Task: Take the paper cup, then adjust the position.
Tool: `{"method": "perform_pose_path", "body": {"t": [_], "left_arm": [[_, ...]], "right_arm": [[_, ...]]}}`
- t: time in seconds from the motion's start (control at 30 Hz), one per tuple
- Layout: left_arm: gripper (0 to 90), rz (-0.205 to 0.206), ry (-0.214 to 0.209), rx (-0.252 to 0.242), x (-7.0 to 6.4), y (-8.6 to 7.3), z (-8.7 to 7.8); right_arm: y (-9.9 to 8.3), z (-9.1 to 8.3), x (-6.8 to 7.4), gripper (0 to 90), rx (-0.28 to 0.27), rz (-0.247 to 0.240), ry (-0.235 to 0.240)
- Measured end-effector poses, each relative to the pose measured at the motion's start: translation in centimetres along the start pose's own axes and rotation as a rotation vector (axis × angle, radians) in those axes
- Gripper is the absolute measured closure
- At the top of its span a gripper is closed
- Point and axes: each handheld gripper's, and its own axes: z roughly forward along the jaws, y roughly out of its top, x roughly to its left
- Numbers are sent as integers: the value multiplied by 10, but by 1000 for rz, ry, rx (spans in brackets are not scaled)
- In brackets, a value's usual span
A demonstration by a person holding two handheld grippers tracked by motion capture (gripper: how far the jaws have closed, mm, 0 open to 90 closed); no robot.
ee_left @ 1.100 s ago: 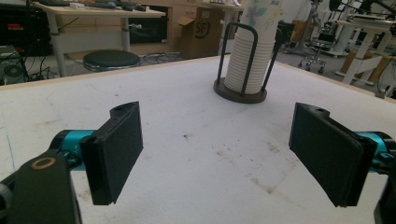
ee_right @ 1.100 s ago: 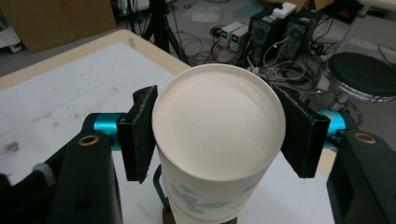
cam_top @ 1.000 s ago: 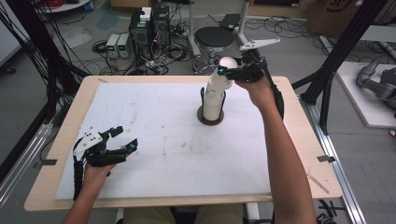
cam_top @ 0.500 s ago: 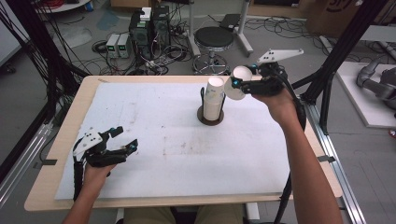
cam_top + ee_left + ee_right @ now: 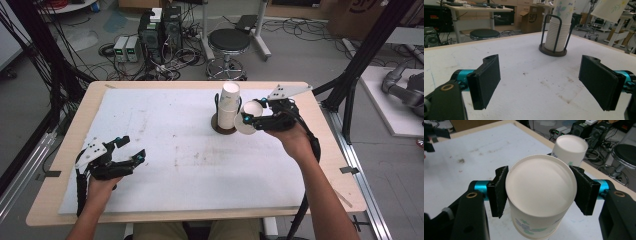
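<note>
I am holding a single paper cup [image 5: 540, 202] in my right gripper [image 5: 250, 119], the two black jaws clenched against its opposite sides just below its closed base. The cup is tipped over so that its flat white base is facing the right gripper view's camera, with a faint printed pattern showing on the wall beneath. In the high view it is hanging in the air [image 5: 250, 116] just to the right of the cup stack [image 5: 229, 106], close to it but apart, toward the far edge of the surface [image 5: 170, 150] and right of its middle.

The stack is standing upright in a dark round holder [image 5: 553, 50] with thin black wire uprights, the cups nested base-up, the top one's white base showing in the right gripper view [image 5: 570, 148] just beyond the cup I am gripping.

My left gripper [image 5: 126, 155] is resting near the near left corner of the surface, well apart from the stack. Its jaws are released and spread wide, with nothing between them; in the left gripper view they are framing bare white sheet marked by a few brown stains [image 5: 564, 90].

Beyond the far edge, a black round stool [image 5: 229, 42] is standing on the floor among cables.
</note>
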Motion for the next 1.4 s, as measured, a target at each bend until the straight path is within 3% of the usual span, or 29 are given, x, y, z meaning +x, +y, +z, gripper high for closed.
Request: {"method": "perform_pose_path", "body": {"t": [0.27, 0.47, 0.9, 1.1, 1.4], "left_arm": [[175, -7, -2, -8, 1, 0, -2], [174, 2, -5, -4, -1, 0, -2], [174, 9, -32, -9, -7, 2, 2], [174, 28, -92, -10, -16, 6, 13], [174, 63, -201, 10, -33, 15, 31]], "right_arm": [[0, 10, 16, 365, 2, -37, 33], [2, 7, 26, 365, -7, -49, 46], [-17, -4, 29, 364, -18, -26, 45], [-24, -9, 32, 364, -27, -14, 45], [-35, -3, 38, 364, -14, -5, 72]]}}
